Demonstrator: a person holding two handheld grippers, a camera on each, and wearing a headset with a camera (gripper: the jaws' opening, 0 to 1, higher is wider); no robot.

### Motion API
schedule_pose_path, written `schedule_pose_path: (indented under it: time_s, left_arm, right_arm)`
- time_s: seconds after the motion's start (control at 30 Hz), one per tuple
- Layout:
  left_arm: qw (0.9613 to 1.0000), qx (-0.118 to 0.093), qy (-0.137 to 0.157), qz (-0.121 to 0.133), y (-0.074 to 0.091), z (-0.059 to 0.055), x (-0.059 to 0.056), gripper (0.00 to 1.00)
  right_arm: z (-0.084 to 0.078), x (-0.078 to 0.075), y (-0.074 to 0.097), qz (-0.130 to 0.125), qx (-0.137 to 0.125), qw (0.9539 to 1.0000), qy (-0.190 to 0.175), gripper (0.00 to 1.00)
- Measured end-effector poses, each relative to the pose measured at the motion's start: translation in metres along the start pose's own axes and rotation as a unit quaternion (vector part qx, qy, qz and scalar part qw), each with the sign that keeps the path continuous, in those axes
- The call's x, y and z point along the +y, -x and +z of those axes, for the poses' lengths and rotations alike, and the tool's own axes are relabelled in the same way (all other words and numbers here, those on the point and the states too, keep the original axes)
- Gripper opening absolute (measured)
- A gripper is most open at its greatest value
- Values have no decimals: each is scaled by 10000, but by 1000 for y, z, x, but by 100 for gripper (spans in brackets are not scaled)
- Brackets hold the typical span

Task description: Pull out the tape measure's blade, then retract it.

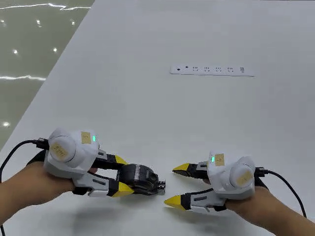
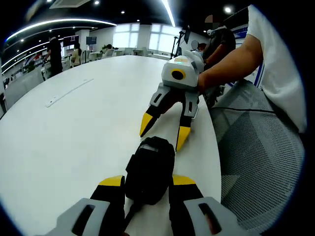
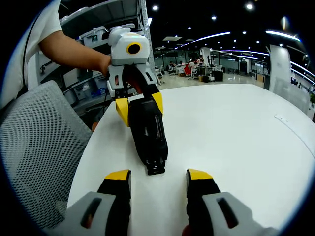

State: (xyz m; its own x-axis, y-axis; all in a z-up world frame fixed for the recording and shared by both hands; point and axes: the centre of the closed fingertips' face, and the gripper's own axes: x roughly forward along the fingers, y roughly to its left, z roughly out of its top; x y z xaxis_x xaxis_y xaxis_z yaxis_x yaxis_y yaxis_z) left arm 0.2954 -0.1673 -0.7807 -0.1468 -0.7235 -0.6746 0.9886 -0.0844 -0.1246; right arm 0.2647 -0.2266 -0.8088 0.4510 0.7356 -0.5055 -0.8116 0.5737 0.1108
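The black tape measure (image 1: pixel 141 178) is being gripped between the jaws of the left gripper (image 1: pixel 121 175), near the edge of the desk (image 1: pixel 162 113) closest to the person. The right gripper (image 1: pixel 176 184) is being held just beside it, jaws spread apart with nothing between them.

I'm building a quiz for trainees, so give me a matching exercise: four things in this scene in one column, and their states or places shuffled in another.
Things:
1. left yellow-tipped claw
2. right yellow-tipped claw
3. black plastic tape measure
4. flat white power strip

States:
A. lying far across the white table
B. open, holding nothing
C. shut on the tape measure
D. gripped between two yellow tips

Pairs: 1-C, 2-B, 3-D, 4-A
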Motion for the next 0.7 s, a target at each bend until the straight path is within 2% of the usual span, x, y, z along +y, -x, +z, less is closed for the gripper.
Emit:
schedule_pose_path:
  time_s: [0.2,0.37,0.53,0.7]
  left_arm:
    - [10000,21,-4,-6,0,1,-1,32]
    - [10000,49,-47,-7,0,1,-1,32]
    - [10000,60,-64,-12,0,1,-1,32]
    - [9999,76,-89,-6,0,1,-2,31]
  right_arm:
    - [2,0,-7,66,-59,10000,43,35]
    - [1,3,-13,147,23,9997,187,29]
    - [1,3,-15,200,-1,9997,130,27]
    - [2,2,-16,197,-23,9996,221,22]
